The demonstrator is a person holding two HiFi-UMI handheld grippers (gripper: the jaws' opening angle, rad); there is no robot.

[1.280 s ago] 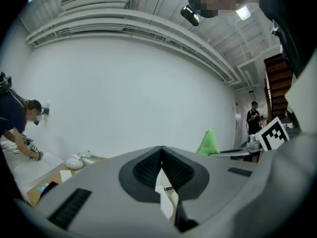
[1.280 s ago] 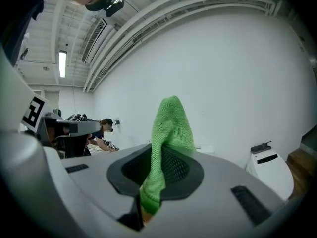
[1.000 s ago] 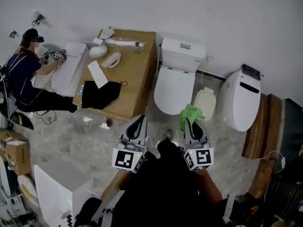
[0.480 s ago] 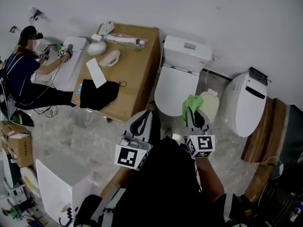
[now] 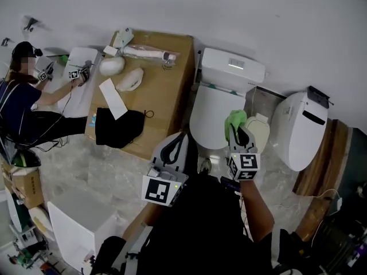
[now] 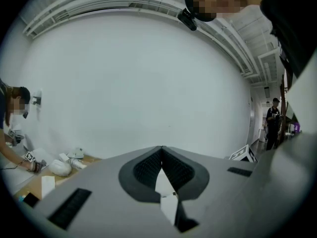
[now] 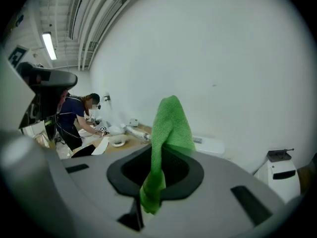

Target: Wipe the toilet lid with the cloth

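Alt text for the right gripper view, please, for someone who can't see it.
The right gripper is shut on a green cloth, which stands up above the jaws before a white wall. Beyond it is a white toilet; at left a person leans beside a wooden table.

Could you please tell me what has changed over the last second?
The right gripper, still shut on the green cloth, has moved forward toward the white toilet lid. The left gripper stays shut and empty; the lid stays closed.
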